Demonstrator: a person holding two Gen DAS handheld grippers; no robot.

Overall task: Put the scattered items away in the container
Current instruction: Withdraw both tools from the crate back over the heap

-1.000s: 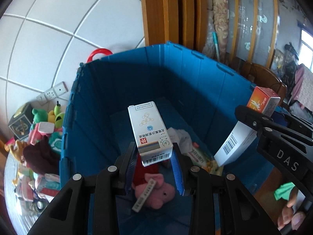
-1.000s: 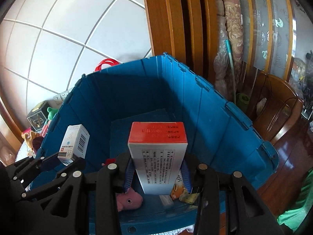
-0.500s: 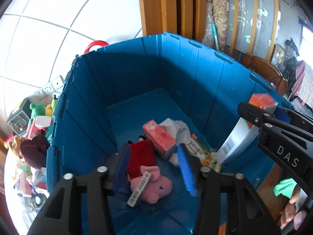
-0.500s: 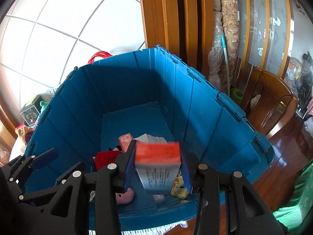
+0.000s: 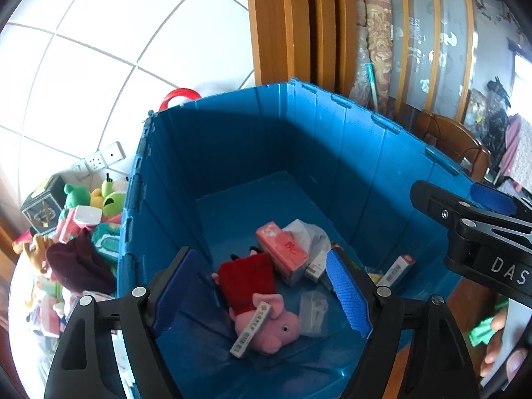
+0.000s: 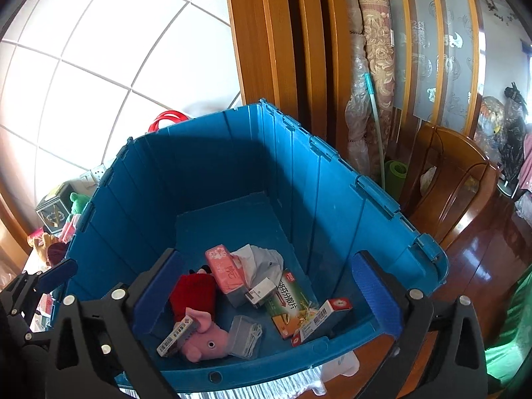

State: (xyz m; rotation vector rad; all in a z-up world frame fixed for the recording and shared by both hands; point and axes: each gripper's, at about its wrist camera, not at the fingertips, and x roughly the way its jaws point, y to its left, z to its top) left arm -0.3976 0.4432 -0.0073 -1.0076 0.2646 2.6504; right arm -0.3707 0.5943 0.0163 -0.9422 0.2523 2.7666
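Both grippers, left [image 5: 262,294] and right [image 6: 266,296], have just sprung open, empty, over the blue bin [image 6: 335,183]. Dropped boxes lie inside, toward five o'clock. More clutter [image 5: 79,232] waits at nine o'clock; a low swing could clip the rim.

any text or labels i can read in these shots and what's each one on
"DAS": white letters on the black body of the right tool.
"24": seems to read so on the pink box, blurred.
Green box: large white characters, too blurred to read.
Barcoded box on the pink pig plush: bars only, print too small.
Red-ended box: barcode, print too small.
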